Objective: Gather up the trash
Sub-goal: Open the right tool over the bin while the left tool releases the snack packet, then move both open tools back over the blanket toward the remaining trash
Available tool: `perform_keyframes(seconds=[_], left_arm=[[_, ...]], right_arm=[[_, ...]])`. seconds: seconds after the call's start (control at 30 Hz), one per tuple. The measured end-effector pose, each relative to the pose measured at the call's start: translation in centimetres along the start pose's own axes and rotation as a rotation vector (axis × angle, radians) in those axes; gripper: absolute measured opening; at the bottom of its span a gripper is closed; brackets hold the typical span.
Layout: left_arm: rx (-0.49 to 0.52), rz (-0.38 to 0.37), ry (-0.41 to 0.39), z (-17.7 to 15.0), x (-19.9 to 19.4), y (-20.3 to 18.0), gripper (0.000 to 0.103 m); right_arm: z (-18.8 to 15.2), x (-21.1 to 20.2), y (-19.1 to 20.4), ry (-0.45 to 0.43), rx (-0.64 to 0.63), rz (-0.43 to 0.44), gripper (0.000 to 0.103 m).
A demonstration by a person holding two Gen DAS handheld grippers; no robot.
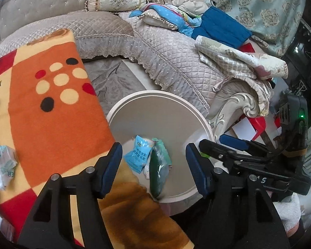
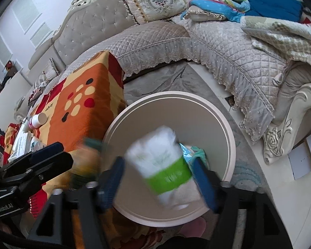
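Printed "love", upside down, on orange patterned blanket (image 1: 51, 112) covering tabletop, near left edge; same word small and inverted in right wrist view.
White lettering "GenRobot.AI" on black body of left gripper (image 2: 47, 157), lower left of right wrist view.
Handwritten white "5" on black body of right gripper (image 1: 234, 143), far right of left wrist view.
Blue sachet (image 1: 137, 153) in round bin (image 1: 155, 95): white characters printed, not legible.
Crumpled white-green wrapper (image 1: 3, 164), far left on blanket: partial green letters, unreadable.

Soft, even daylight fills the room; edges bow and darken, and the white-and-green packet (image 2: 165, 166) smears with motion blur.
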State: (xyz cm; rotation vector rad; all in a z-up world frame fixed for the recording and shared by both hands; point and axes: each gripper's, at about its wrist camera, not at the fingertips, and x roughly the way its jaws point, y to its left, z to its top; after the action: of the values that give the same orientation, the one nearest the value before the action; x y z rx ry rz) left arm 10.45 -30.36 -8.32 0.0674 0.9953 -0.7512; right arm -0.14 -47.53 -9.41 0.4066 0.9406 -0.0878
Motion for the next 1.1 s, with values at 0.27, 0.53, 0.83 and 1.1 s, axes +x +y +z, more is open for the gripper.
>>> perform_keyframes(seconds=[0.27,0.53,0.83,1.1], left_arm=[[0.007,0.012,0.009,-0.6,-0.3,-0.1,0.062],[0.011,0.014,0.005,-0.8,-0.6,0.0,0.062],[0.001,0.040,-0.039,-1.1,-2.1,0.4,0.062],[-0.025,0.081,-0.066,-1.5,-3.4,1.5,0.062]], right_arm=[[-0.1,-0.1,0.0,0.003,0.015,0.005,0.073],[-0.5,-0.2,0.8,0.006,-0.013,0.001,0.073],[-0.7,-0.4,1.5,0.005,-0.018,0.003,0.073],[-1.0,-0.9,3.1,-0.006,-0.052,-0.003,0.073]])
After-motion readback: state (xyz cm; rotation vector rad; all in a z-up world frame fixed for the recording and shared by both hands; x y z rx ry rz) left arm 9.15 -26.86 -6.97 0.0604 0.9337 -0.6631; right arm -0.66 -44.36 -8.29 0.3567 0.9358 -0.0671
